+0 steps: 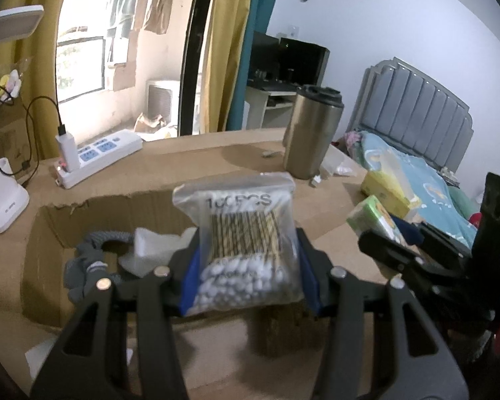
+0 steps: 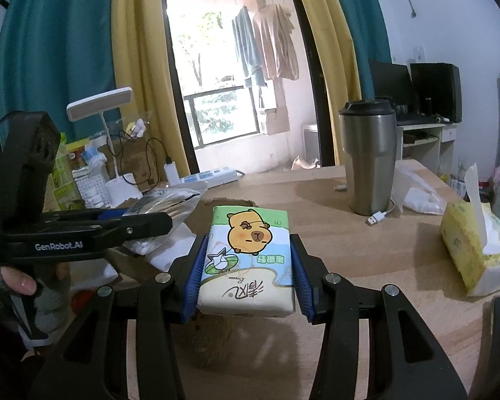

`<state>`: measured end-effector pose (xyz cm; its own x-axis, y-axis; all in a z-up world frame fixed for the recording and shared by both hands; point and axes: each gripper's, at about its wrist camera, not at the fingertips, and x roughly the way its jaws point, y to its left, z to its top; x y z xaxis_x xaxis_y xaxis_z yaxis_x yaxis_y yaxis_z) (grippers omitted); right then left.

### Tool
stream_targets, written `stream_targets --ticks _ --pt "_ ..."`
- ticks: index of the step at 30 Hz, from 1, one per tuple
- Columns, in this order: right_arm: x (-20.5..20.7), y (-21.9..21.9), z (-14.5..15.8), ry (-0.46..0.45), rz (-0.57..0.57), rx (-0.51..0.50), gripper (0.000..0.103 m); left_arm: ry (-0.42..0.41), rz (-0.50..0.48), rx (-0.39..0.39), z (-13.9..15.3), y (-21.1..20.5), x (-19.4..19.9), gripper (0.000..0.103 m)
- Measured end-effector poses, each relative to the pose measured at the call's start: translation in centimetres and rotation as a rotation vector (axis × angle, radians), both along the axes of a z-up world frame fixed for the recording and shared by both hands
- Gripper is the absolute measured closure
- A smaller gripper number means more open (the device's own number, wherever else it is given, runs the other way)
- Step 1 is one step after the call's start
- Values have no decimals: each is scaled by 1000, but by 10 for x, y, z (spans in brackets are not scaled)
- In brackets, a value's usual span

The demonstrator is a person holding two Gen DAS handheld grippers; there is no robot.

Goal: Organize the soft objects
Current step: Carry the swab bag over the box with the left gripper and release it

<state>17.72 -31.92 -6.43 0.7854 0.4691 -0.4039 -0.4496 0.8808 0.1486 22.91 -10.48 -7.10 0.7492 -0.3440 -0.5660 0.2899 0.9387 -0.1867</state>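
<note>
Left tool clenched on cotton-swab bag, held upright w/ open cardboard box just beyond and below. Right tool clenched on tissue pack, above tabletop; steel tumbler ahead-right.

Place: a bedroom at home
Bed: a bed with a gray headboard
Window: curtains, clothes hanging outside
Corner: computer desk
</note>
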Motion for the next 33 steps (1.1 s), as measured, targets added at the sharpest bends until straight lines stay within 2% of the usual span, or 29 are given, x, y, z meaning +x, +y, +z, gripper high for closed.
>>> stream_targets --ticks 9,16,20,22,25,33 --pt "13 6 3 -9 15 2 53 71 47 24 -21 -4 20 51" --pt "18 7 5 -9 15 4 53 125 44 37 -36 -15 31 50" --pt "21 8 4 -3 7 -5 53 132 26 38 -38 -22 36 46" --pt "22 8 4 -2 4 -10 53 138 8 33 -38 -23 37 40" --pt "22 10 6 -6 0 -20 53 142 -11 -7 -34 -19 35 29" --pt "20 25 9 -14 11 -49 53 81 86 -103 -18 28 17 29"
